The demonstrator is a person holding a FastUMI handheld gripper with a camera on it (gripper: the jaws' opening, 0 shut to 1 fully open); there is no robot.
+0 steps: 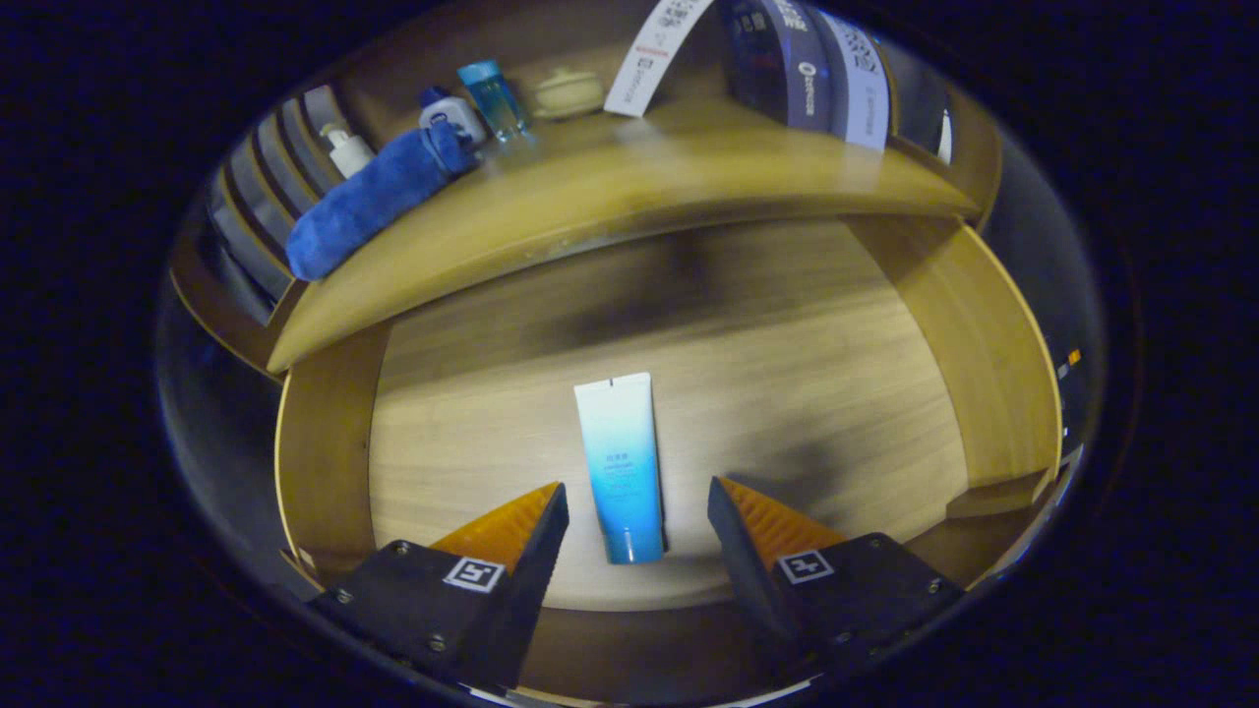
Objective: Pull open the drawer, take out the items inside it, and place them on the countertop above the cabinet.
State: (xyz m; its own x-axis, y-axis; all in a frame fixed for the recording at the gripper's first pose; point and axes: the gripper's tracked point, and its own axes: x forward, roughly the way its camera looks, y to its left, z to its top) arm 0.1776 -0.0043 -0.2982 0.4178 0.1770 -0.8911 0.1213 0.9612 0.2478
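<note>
Between the wide-spread fingers of the gripper (637, 501) lies the tube (622, 462) on the open drawer's (787, 393) floor, so retrieval seems underway; next, lower and close.

Mount: the camera rode on the gripper (637, 511), looking forward along its two fingers (511, 536), which stood spread apart in the foreground.
Facing: it looked steeply down into the open drawer (325, 462), from above the drawer's near edge.
Nearness: it sat close; the drawer floor spanned most of the view, and the tube (622, 462) lay between the fingertips and just ahead of them.
Beyond the fingers: the countertop (629, 187) crossed the far side, above the drawer.
Lens: fisheye, so the countertop edge and drawer walls bowed into curves.
Shared ground: one view, so no overlap to tell.
</note>
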